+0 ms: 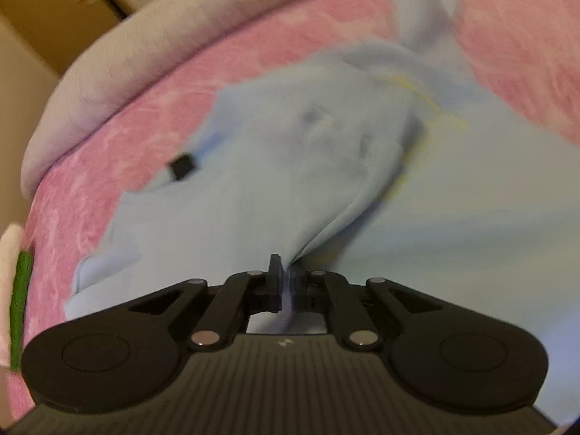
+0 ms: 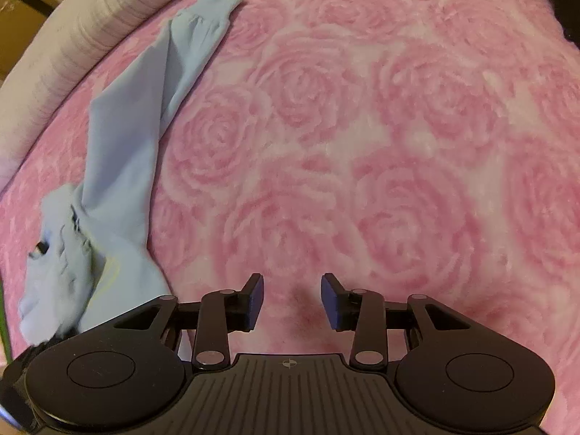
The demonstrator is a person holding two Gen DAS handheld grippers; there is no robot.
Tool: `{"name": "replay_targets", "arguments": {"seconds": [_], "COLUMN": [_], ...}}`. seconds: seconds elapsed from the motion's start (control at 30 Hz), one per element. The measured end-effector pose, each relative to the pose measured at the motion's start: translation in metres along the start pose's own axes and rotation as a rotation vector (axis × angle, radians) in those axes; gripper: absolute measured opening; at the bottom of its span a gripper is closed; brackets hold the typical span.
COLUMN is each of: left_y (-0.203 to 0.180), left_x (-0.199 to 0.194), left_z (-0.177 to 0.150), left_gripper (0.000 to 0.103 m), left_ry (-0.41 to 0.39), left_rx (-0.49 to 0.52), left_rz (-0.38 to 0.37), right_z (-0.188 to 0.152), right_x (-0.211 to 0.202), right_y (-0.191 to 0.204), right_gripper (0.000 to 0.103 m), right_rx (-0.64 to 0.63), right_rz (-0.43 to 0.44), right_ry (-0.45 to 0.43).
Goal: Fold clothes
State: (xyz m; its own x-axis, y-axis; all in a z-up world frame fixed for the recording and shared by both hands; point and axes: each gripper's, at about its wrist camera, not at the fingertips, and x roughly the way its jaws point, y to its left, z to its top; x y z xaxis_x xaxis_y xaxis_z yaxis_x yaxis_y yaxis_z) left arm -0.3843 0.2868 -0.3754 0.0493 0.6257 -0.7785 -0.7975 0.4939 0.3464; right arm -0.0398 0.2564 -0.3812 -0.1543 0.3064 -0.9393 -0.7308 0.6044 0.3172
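The left gripper (image 1: 282,282) is clenching a fold of the blue shirt (image 1: 275,188) lying on the pink blanket (image 2: 362,127), while the right gripper (image 2: 292,301) is hovering low over bare blanket, jaws apart, the shirt's sleeve (image 2: 145,83) stretching far-left.

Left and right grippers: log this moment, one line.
left gripper: shut on blue garment | right gripper: open, empty | surface: pink blanket

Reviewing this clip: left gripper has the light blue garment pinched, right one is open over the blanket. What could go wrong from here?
1. The left gripper is shut on only a thin pleat of the light blue garment; a pull may slip it free.
2. The garment's long sleeve trails far across the pink rose-patterned blanket, so it may drag and twist.
3. The right gripper hangs open over bare blanket and might pinch that plush instead.
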Motion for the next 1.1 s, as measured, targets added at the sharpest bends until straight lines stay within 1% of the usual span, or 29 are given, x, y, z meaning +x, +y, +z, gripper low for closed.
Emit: {"name": "replay_targets", "arguments": {"seconds": [0.03,0.13,0.17,0.23,0.27,0.3,0.33,0.37,0.4,0.43,0.5,0.53,0.57,0.63,0.67,0.7,0.73,0.77,0.8,0.87,0.9,0.93,1.0,1.03,1.1], "left_y": [0.025,0.128,0.166,0.247,0.280,0.310,0.329,0.343,0.349,0.348,0.333,0.323,0.312,0.295,0.288,0.280,0.276,0.274,0.272,0.268,0.266,0.264,0.260,0.261,0.264], "left_x": [-0.008,-0.039,-0.048,-0.062,-0.064,-0.064,-0.065,-0.066,-0.066,-0.066,-0.059,-0.055,-0.052,-0.036,-0.026,-0.017,-0.005,0.009,0.022,0.049,0.062,0.076,0.103,0.114,0.126], "left_z": [0.000,-0.017,-0.032,-0.068,-0.090,-0.113,-0.134,-0.153,-0.165,-0.170,-0.162,-0.153,-0.144,-0.117,-0.103,-0.088,-0.079,-0.072,-0.066,-0.053,-0.047,-0.040,-0.027,-0.026,-0.033], "left_gripper": [0.004,0.004,0.004,0.006,0.009,0.009,0.009,0.009,0.009,0.009,0.011,0.012,0.015,0.029,0.033,0.035,0.040,0.049,0.051,0.050,0.051,0.050,0.050,0.050,0.050], "left_ry": [-0.024,-0.086,-0.075,-0.016,0.050,0.136,0.196,0.240,0.271,0.289,0.322,0.321,0.311,0.256,0.225,0.194,0.185,0.189,0.193,0.201,0.205,0.209,0.216,0.227,0.242], "left_rx": [-0.073,-0.332,-0.444,-0.694,-0.807,-0.914,-0.996,-1.065,-1.095,-1.082,-0.970,-0.906,-0.843,-0.733,-0.679,-0.625,-0.585,-0.553,-0.521,-0.457,-0.424,-0.392,-0.327,-0.318,-0.341], "left_rz": [0.026,0.214,0.295,0.472,0.515,0.531,0.518,0.489,0.463,0.439,0.379,0.343,0.301,0.186,0.126,0.066,0.032,0.010,-0.011,-0.053,-0.074,-0.095,-0.137,-0.142,-0.146], "right_z": [0.001,0.011,0.016,0.030,0.037,0.044,0.052,0.060,0.066,0.071,0.080,0.082,0.083,0.084,0.085,0.086,0.087,0.087,0.088,0.089,0.090,0.088,0.086,0.084,0.082], "right_x": [0.001,0.003,0.004,0.006,0.007,0.009,0.011,0.013,0.014,0.015,0.015,0.015,0.018,0.023,0.026,0.029,0.031,0.034,0.036,0.042,0.045,0.056,0.077,0.088,0.111], "right_y": [0.004,0.023,0.030,0.043,0.048,0.053,0.056,0.060,0.065,0.070,0.082,0.090,0.102,0.127,0.140,0.152,0.165,0.177,0.190,0.215,0.227,0.237,0.257,0.267,0.276], "right_gripper": [0.039,0.039,0.039,0.039,0.039,0.039,0.039,0.039,0.039,0.039,0.039,0.039,0.039,0.039,0.039,0.039,0.039,0.040,0.040,0.048,0.051,0.056,0.059,0.060,0.061], "right_rx": [0.002,-0.028,-0.042,-0.056,-0.062,-0.055,-0.039,-0.024,-0.017,-0.011,-0.029,-0.053,-0.100,-0.195,-0.242,-0.289,-0.336,-0.383,-0.430,-0.525,-0.572,-0.617,-0.708,-0.750,-0.772], "right_rz": [-0.007,-0.028,-0.032,-0.023,-0.018,-0.009,-0.002,0.006,0.013,0.021,0.024,0.023,0.039,0.071,0.086,0.102,0.118,0.134,0.149,0.181,0.196,0.204,0.221,0.229,0.234], "right_ry": [-0.003,-0.030,-0.045,-0.081,-0.099,-0.115,-0.128,-0.141,-0.152,-0.163,-0.192,-0.207,-0.208,-0.212,-0.214,-0.215,-0.216,-0.218,-0.219,-0.221,-0.218,-0.187,-0.125,-0.093,-0.042]}}
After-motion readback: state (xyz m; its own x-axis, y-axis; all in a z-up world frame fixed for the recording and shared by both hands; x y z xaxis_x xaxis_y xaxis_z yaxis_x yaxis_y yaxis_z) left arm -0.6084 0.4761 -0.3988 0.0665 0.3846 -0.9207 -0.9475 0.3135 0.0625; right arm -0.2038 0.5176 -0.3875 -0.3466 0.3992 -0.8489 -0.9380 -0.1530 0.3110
